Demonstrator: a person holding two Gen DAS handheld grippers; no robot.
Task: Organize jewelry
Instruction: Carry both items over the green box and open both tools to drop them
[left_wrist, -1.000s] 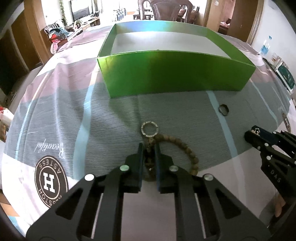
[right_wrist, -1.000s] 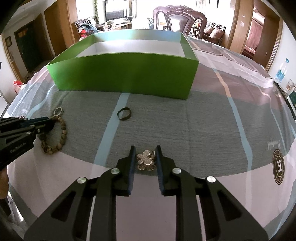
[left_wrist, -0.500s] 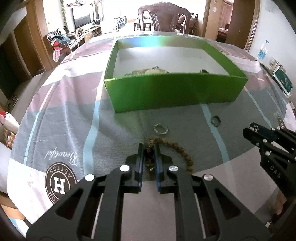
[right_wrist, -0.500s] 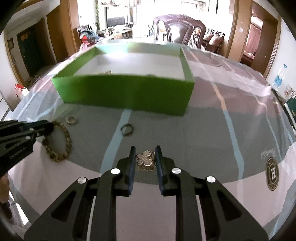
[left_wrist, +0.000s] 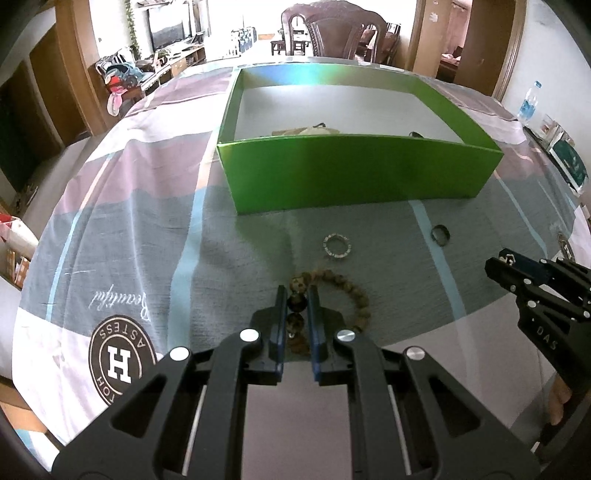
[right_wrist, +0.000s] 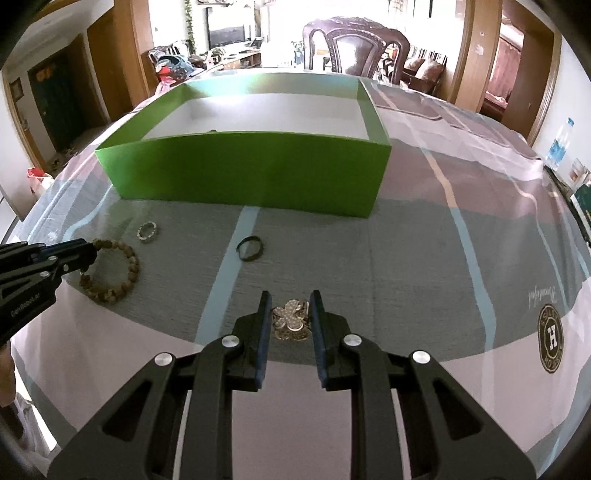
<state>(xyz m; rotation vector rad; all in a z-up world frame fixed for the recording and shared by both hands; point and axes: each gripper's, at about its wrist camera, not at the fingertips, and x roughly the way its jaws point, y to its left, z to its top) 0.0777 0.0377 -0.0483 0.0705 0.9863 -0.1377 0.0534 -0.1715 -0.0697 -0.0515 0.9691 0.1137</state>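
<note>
Left wrist view: table under a striped cloth (left_wrist: 129, 236) printed with a round H emblem; chairs and doorways behind. Green box (left_wrist: 354, 173) stands ahead, some pieces inside. Left gripper (left_wrist: 297, 295), angled down, is clamped on the wooden bead bracelet (left_wrist: 343, 291); the rest of the loop trails right on the cloth. Silver ring (left_wrist: 336, 246) and dark ring (left_wrist: 440, 234) lie between bracelet and box.

Right wrist view: same cloth, box beyond. Right gripper (right_wrist: 290, 299), angled down, has its pads pressed against the flower brooch (right_wrist: 290, 319).
</note>
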